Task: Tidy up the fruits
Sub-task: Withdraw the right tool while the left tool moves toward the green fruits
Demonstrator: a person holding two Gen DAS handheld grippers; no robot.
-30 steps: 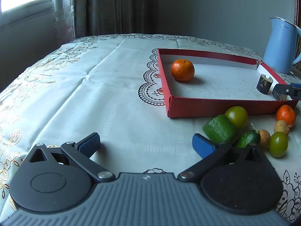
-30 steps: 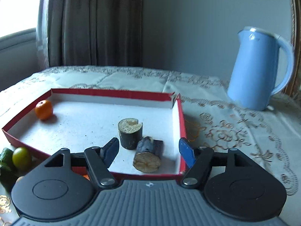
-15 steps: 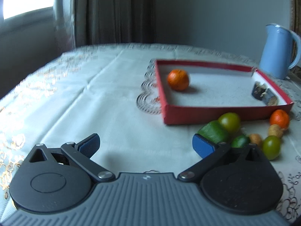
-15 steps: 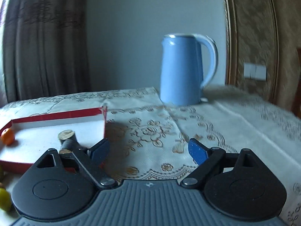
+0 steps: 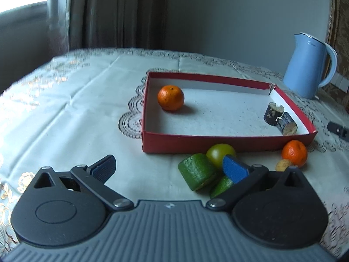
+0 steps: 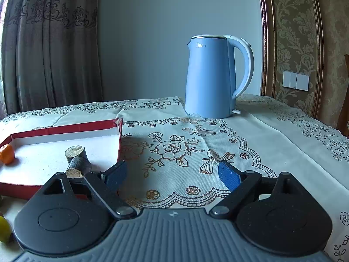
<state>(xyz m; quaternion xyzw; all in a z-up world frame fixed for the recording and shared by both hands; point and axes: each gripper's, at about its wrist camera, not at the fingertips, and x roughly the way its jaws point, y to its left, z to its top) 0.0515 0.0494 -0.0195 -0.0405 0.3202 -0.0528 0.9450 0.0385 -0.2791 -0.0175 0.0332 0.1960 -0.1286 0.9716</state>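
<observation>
A red box (image 5: 218, 144) with a white floor holds an orange mandarin (image 5: 170, 97) at its left and two dark sugarcane pieces (image 5: 279, 118) at its right. In front of the box lie a green cucumber chunk (image 5: 196, 171), a green tomato (image 5: 219, 151), another mandarin (image 5: 294, 152) and a small brown fruit (image 5: 282, 164). My left gripper (image 5: 169, 167) is open and empty, just left of this pile. My right gripper (image 6: 172, 174) is open and empty over the tablecloth, right of the box (image 6: 118, 139); the sugarcane pieces (image 6: 76, 159) are at its left.
A blue kettle (image 6: 213, 76) stands at the back right of the table; it also shows in the left wrist view (image 5: 307, 65). A patterned tablecloth (image 6: 218, 144) covers the table. Curtains and a wall lie behind. The table edge falls away at the right.
My right gripper has drawn back from the box and swung right toward the kettle, leaving the sugarcane pieces in the box. My left gripper has risen and moved nearer the fruit pile.
</observation>
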